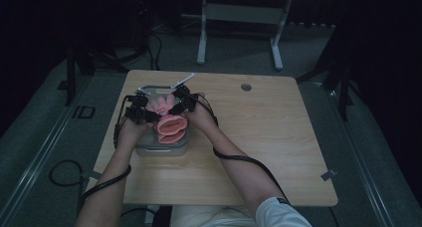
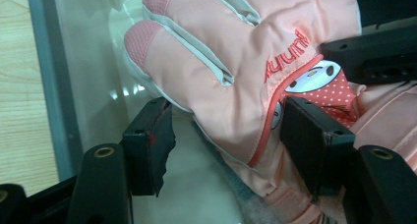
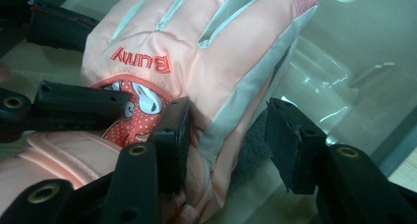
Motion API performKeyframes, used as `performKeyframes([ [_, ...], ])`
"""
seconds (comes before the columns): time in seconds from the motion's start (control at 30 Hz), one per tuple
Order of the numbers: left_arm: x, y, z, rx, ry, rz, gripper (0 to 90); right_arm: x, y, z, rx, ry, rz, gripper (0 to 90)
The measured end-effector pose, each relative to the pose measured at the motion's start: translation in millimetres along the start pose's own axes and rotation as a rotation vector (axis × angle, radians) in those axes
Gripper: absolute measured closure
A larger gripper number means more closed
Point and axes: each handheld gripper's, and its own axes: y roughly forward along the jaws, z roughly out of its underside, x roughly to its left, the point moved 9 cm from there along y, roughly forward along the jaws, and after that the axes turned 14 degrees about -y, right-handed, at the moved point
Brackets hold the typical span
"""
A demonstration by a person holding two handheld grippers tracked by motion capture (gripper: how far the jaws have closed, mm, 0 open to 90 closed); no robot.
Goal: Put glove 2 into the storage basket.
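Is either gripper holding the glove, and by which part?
Neither: the left gripper and right gripper each straddle an edge of the glove, jaws open.

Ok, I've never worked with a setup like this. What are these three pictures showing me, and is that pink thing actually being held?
There is no robot arm here. A person holds a handheld two-jaw gripper in each hand at a wooden table.

The high view looks down from above the person's side: the left gripper and right gripper meet over a clear plastic box with its lid tipped open behind it.

The other two pictures come from cameras riding on each gripper, looking along its black jaws.

In the box lies a pink padded glove with "Bunny" stitched on it and a cartoon patch.

Each gripper's jaws straddle an edge of the glove. One jaw touches the fabric, the other stands clear with a gap. So the glove is not clamped; both grippers look open.
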Motion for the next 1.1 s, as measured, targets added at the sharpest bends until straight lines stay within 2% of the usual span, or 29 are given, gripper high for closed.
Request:
performKeyframes([
  [0.17,0.6,-1.5,-2.2,-0.018,0.021,-0.03,37.0,-2.5,1.2,0.1,0.002,0.033,-0.016,50.5],
  [0.23,-0.8,-2.8,-3.4,-0.022,0.02,-0.029,37.0,-3.7,0.7,-0.5,-0.002,0.039,-0.022,51.8],
  [0.3,-3.1,-6.2,-5.3,-0.031,0.024,-0.031,37.5,-0.6,-3.0,-3.7,-0.012,0.017,-0.019,55.1],
  [0.37,-3.4,-12.0,-8.7,-0.045,0.013,-0.02,37.6,2.1,-7.7,-8.5,-0.034,0.001,-0.026,55.1],
  [0.6,-10.5,-31.9,-16.9,-0.1,0.013,0.023,35.9,5.8,-27.2,-18.7,-0.085,-0.001,-0.043,52.6],
  [0.67,-15.0,-37.6,-18.0,-0.114,0.009,0.047,35.5,7.3,-31.7,-19.9,-0.095,-0.001,-0.053,51.6],
  [0.77,-20.3,-45.9,-19.3,-0.139,0.018,0.055,35.2,7.9,-40.7,-22.2,-0.124,-0.003,-0.064,50.6],
  [1.0,-33.9,-61.0,-18.2,-0.171,0.047,0.085,29.2,2.8,-68.9,-21.7,-0.175,-0.025,-0.043,46.6],
  [1.07,-39.8,-65.8,-17.3,-0.177,0.057,0.12,28.5,0.9,-75.5,-18.2,-0.183,-0.031,-0.045,44.9],
  [1.1,-44.2,-68.2,-16.1,-0.177,0.077,0.151,22.2,-0.3,-78.3,-16.0,-0.184,-0.032,-0.042,43.3],
])
